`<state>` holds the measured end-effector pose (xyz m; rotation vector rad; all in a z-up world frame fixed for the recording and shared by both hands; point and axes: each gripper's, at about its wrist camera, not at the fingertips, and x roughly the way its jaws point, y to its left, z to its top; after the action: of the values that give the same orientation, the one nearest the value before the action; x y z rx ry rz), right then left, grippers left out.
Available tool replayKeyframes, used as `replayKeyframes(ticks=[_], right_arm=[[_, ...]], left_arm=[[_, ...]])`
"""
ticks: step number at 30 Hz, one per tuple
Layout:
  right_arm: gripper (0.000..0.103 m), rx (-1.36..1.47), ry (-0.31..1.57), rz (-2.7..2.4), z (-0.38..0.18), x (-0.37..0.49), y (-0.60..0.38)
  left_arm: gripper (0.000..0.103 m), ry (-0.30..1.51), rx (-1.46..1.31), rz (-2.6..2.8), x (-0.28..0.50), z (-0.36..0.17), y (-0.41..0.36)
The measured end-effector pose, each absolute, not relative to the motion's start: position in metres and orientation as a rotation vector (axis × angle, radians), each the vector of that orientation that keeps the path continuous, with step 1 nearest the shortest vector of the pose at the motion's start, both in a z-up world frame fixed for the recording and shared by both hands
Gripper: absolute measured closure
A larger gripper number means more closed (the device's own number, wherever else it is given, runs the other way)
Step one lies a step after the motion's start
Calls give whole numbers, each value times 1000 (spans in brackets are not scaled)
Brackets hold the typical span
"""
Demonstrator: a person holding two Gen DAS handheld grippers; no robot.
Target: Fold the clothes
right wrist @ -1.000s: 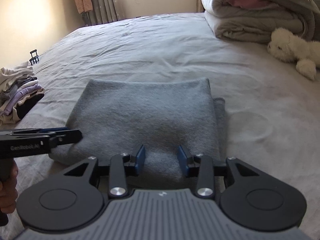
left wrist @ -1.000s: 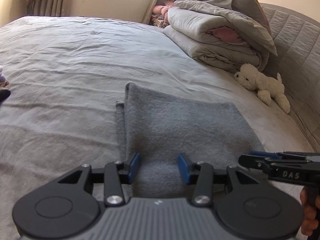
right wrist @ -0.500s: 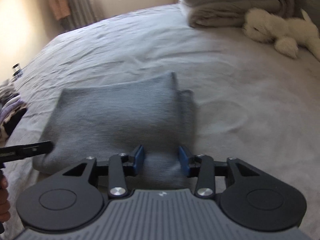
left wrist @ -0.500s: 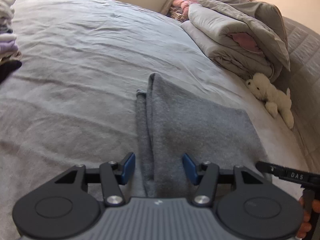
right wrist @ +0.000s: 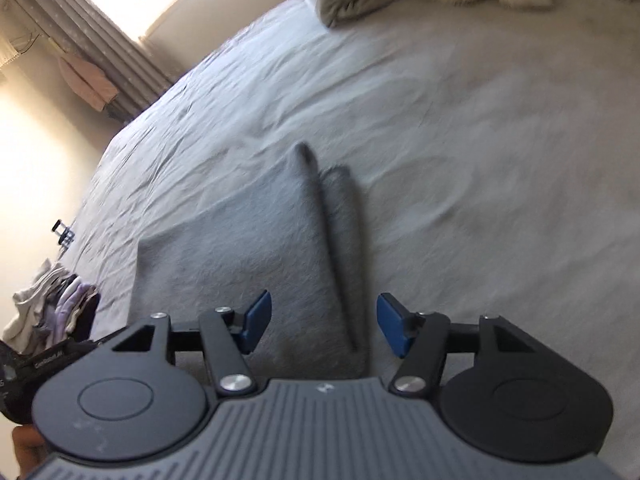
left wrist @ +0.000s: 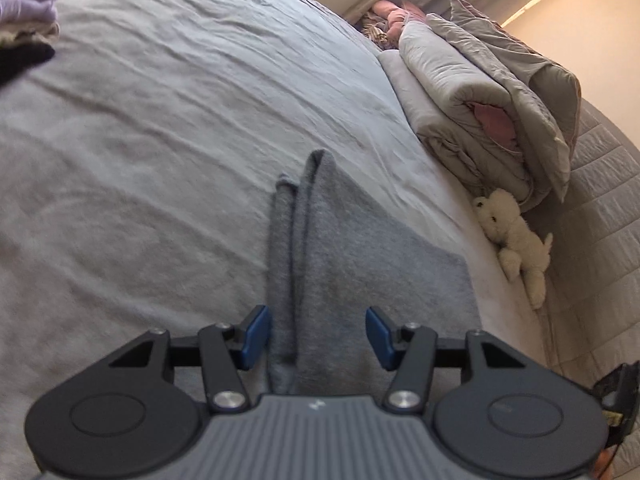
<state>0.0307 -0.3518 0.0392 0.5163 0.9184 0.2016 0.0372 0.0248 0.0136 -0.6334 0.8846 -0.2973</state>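
Note:
A grey folded garment [left wrist: 360, 264] lies flat on the grey bed sheet [left wrist: 160, 140]; it also shows in the right wrist view [right wrist: 240, 248]. My left gripper [left wrist: 318, 338] is open, tilted, with its blue fingertips [left wrist: 256, 336] on either side of the garment's left folded edge at the near end. My right gripper [right wrist: 324, 328] is open and tilted, its fingertips [right wrist: 390, 330] on either side of the garment's right folded edge. Neither gripper holds the cloth.
A stack of folded clothes [left wrist: 24, 20] sits at the bed's left, also in the right wrist view [right wrist: 52, 312]. A rolled duvet [left wrist: 488, 108] and a white plush toy [left wrist: 516, 240] lie by the padded headboard [left wrist: 600, 208]. Curtains [right wrist: 88, 44] hang beyond.
Both grippers have opened wider, rolled to a tilt and shifted outward from the garment's middle to its left and right folded edges. The garment has stayed flat on the bed.

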Motion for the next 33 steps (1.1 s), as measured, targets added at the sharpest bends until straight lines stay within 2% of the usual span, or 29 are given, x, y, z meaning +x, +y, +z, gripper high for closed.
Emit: replayKeyframes(ticks=[3, 5, 20, 22, 24, 26, 27, 30, 33], right_arm=[[39, 545, 930, 209, 36, 31, -352], [39, 570, 936, 216, 35, 32, -353], [39, 603, 933, 225, 32, 28, -354], [41, 592, 926, 219, 32, 27, -352], [51, 590, 916, 207, 31, 25, -352], [65, 596, 910, 202, 31, 26, -350], [66, 599, 907, 200, 31, 26, -349], [72, 587, 892, 200, 34, 26, -349], [80, 570, 875, 201, 39, 25, -348]], left_arm=[[37, 883, -687, -316, 39, 11, 29], [36, 883, -714, -319, 39, 8, 30], [36, 846, -575, -292, 35, 12, 13], [40, 835, -523, -292, 32, 13, 7], [50, 837, -520, -281, 32, 13, 7], [66, 844, -555, -280, 34, 11, 11], [73, 846, -575, -284, 35, 10, 12], [80, 845, -616, -293, 35, 10, 15], [83, 835, -634, -291, 34, 16, 17]])
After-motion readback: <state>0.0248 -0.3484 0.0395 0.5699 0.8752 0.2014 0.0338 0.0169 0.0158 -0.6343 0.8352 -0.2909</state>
